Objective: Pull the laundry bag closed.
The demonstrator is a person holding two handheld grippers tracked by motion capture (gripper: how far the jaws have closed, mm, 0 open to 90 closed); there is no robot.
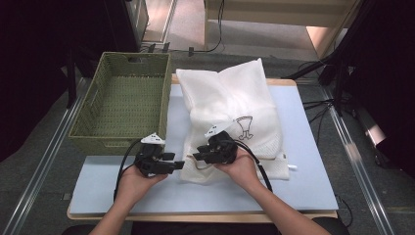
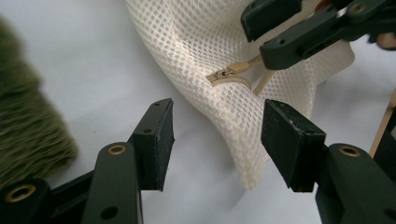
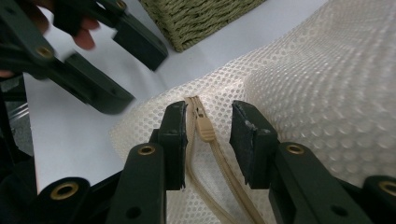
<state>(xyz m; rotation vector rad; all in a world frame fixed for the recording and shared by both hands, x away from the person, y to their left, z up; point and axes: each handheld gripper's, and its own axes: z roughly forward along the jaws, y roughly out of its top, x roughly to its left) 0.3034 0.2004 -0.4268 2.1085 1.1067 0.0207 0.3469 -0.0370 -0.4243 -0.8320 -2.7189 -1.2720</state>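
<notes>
Mesh bag (image 1: pixel 230 112): white/cream open-weave synthetic cloth, honeycomb holes, soft, matt; printed dark line figure on top face. Zip (image 3: pixel 205 140): tan tape, tan plastic-looking slider and pull, slight sheen.

Basket (image 1: pixel 83 115), far left: olive-green woven cord/fibre, rough, matt, coarse ribbed texture.

Mat (image 1: pixel 205 191) under bag: pale blue-grey sheet, smooth, matt, no texture seen. Tabletop edge (image 1: pixel 195 217), near side: light wood, smooth.

Left gripper (image 2: pixel 217 140) and right gripper (image 3: pixel 208 142): black hard plastic, matt w/ faint sheen on arms; brass-coloured metal eyelets at pivots; pads look rubbery, dull, edges scuffed w/ pale specks. Plates on top of both: pale grey, matt.
</notes>
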